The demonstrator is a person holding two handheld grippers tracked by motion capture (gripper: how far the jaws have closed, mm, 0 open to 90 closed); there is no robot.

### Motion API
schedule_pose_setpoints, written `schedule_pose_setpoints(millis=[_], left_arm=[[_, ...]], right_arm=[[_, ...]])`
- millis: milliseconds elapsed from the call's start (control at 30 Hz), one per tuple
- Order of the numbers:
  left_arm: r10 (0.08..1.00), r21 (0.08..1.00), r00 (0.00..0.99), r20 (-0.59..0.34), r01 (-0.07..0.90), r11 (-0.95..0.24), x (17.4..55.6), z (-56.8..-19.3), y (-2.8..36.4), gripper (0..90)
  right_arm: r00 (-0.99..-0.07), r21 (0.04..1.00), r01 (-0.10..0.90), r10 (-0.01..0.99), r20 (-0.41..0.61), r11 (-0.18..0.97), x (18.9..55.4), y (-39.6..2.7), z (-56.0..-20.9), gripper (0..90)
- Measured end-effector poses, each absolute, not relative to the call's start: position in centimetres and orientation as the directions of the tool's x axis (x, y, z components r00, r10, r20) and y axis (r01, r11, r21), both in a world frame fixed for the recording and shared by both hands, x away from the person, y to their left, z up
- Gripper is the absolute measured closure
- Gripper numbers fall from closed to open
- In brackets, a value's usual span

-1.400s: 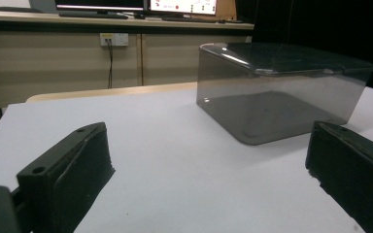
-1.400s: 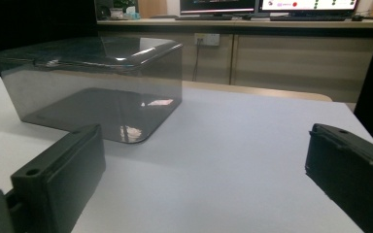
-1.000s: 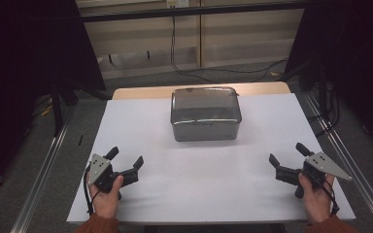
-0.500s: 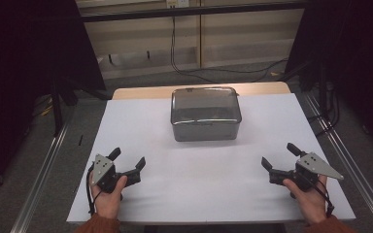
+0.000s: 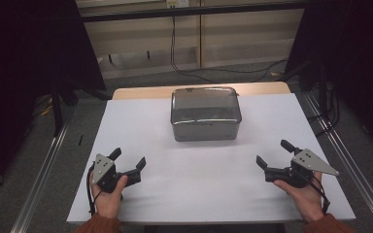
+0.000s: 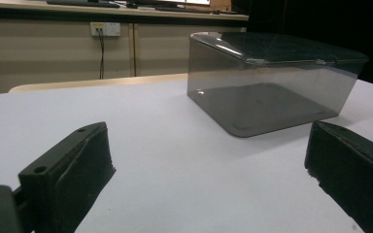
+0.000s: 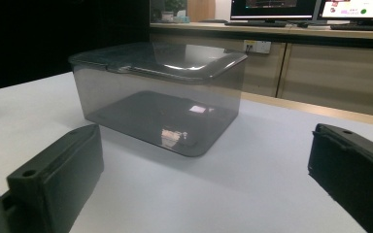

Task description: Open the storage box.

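From overhead, one camera looked down; my two gripper cameras sat low, facing inward, sharing the smoky box (image 5: 206,113).

We are seeing overhead light brightening the white table (image 5: 175,194) while the surroundings are lying dark, glare is streaking the lid of the smoky box (image 7: 160,97) ahead of both grippers' jaws, a soft shadow is pooling beneath it, and the near jaws are blurring.
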State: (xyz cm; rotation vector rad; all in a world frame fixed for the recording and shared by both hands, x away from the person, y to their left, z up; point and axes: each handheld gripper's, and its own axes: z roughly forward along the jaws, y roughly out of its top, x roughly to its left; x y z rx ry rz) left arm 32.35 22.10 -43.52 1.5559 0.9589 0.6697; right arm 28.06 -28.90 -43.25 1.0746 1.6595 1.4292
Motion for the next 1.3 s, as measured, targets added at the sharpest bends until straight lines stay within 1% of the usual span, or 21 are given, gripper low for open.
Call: schedule_pose_setpoints(millis=[67, 333, 933, 1067, 1300], left_arm=[[0.857, 0.975, 0.509, -0.078, 0.219, -0.041, 32.4, -43.5, 22.1, 2.8], [0.86, 0.975, 0.507, -0.062, 0.215, -0.056, 32.3, -43.5, 22.1, 2.8], [0.86, 0.976, 0.504, -0.082, 0.215, -0.032, 32.3, -43.5, 22.1, 2.8], [0.86, 0.976, 0.504, -0.08, 0.215, -0.035, 32.3, -43.4, 22.2, 2.9], [0.857, 0.976, 0.508, -0.084, 0.215, -0.032, 32.3, -43.5, 22.2, 2.8]], right_arm=[[-0.434, 0.987, 0.155, 0.9, 0.028, 0.044, 28.3, -28.6, -43.3, 0.5], [-0.464, 0.987, 0.151, 0.886, 0.014, 0.064, 29.3, -27.0, -43.3, 0.7], [-0.511, 0.991, 0.114, 0.859, -0.005, 0.073, 31.3, -23.9, -42.2, 1.2], [-0.522, 0.989, 0.111, 0.852, -0.026, 0.098, 31.7, -23.2, -42.0, 1.2], [-0.531, 0.989, 0.104, 0.847, -0.037, 0.108, 32.5, -22.2, -41.8, 1.2]])
